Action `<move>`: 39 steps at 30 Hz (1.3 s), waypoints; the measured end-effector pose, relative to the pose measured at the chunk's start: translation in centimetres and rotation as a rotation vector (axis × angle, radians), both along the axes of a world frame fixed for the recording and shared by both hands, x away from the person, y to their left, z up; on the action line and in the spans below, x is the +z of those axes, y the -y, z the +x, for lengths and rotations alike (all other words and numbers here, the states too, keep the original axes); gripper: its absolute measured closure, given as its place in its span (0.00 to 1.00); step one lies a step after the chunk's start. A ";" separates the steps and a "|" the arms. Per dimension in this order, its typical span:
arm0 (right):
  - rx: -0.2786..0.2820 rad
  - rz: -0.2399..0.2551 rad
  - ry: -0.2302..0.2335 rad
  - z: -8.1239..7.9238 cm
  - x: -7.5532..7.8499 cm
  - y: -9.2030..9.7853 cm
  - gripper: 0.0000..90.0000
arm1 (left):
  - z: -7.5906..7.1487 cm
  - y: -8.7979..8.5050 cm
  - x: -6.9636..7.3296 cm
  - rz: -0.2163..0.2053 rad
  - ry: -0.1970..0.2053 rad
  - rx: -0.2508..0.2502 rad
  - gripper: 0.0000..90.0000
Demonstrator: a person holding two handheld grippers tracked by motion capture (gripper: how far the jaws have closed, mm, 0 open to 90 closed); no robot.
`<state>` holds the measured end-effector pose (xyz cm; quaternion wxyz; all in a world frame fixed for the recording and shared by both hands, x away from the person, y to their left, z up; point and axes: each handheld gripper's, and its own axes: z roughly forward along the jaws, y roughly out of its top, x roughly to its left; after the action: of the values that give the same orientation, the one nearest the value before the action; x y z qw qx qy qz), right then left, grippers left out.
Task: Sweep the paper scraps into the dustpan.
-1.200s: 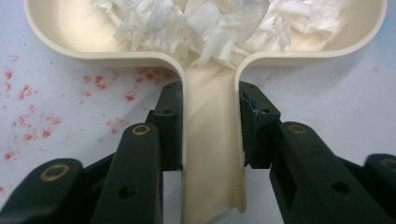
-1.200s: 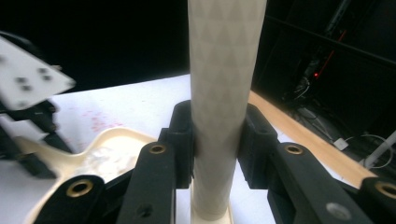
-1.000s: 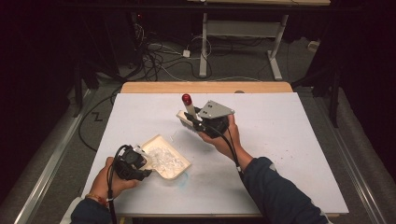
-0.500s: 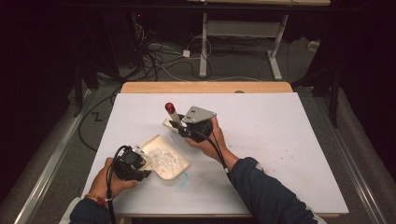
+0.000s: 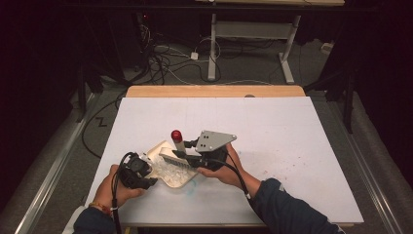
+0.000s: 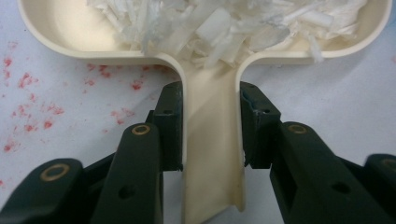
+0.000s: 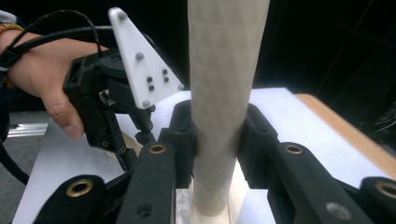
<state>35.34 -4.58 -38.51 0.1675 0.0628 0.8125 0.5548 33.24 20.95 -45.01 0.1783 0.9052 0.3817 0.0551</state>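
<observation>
Nearest the table's front edge, left gripper (image 5: 139, 173) clamps the handle of the cream dustpan (image 6: 212, 154), pan flat on the white table (image 5: 292, 136) and already loaded with white plastic shreds (image 6: 224, 23), so collecting looks mostly done. Just beyond, right gripper (image 5: 187, 158) grips the pale handle of the brush (image 7: 224, 93), red-tipped end up, bristles at the pan's far rim; judging by that, what's left is a final sweep, though few stray bits show on the table.

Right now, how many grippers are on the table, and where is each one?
2. The left gripper clamps the dustpan handle near the front-left edge; the right gripper holds the brush just right of the pan.
</observation>
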 end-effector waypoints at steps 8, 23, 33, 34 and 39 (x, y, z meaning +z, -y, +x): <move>-0.071 0.036 0.015 0.2 1.1 1.7 0.79 | 0.0 -0.1 0.0 0.001 -0.002 -0.003 0.71; -0.135 -0.038 -0.025 0.2 -0.5 2.6 0.78 | 0.0 -0.2 -0.1 0.003 -0.001 0.000 0.70; -0.072 -0.018 -0.002 -1.4 -0.4 1.8 0.79 | 0.0 -0.6 -0.2 -0.002 -0.004 0.017 0.70; -0.078 -0.015 -0.002 -1.4 -0.3 1.9 0.79 | -0.1 -0.6 -0.2 -0.001 -0.001 0.021 0.70; -0.106 0.011 -0.021 -0.8 0.3 3.2 0.78 | -0.1 -0.8 -0.1 0.002 0.001 0.027 0.71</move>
<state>34.55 -7.79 -38.22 0.1875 0.1124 0.8069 0.5488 33.11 21.72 -45.08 0.1768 0.9002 0.3936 0.0581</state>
